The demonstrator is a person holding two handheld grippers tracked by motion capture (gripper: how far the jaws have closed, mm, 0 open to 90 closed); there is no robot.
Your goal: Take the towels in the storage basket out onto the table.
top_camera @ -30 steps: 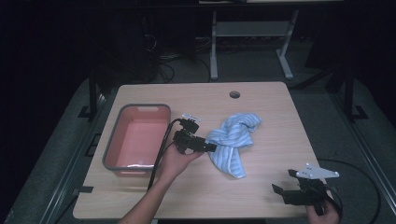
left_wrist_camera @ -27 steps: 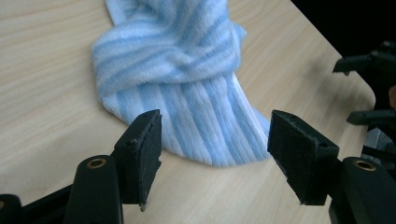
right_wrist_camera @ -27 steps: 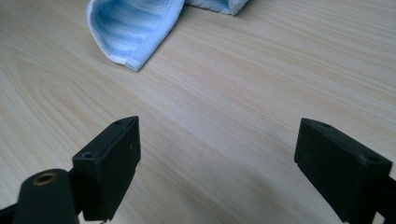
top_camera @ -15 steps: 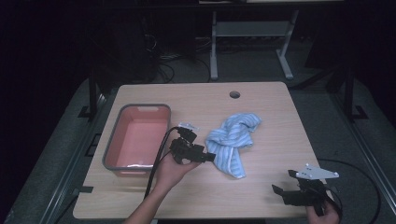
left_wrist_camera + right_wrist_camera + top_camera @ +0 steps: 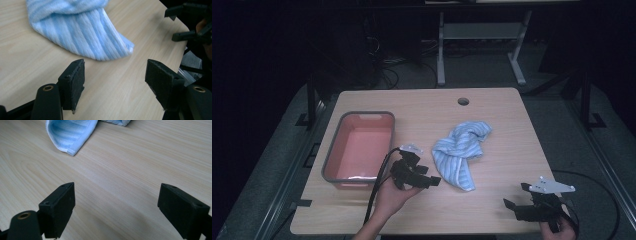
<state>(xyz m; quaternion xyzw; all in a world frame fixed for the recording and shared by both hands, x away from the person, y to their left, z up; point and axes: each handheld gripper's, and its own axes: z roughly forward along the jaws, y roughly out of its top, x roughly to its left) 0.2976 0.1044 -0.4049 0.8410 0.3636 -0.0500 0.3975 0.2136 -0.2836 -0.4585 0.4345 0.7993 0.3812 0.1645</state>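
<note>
The left gripper [image 5: 431,180], jaws just widened and empty, sits near the crumpled blue striped towel [image 5: 460,152] mid-table, beside a pink tub [image 5: 358,149]. Closing too shallow may snag one loose layer, so the towel unrolls and slips free

The towel [image 5: 82,32] is soft ribbed cloth, matt, in pale blue stripes. The table [image 5: 130,170] has a smooth, light wood-grain top with a faint sheen. The 2 pads [image 5: 76,82] of the left gripper [image 5: 117,87] look rough, matt black.
</note>
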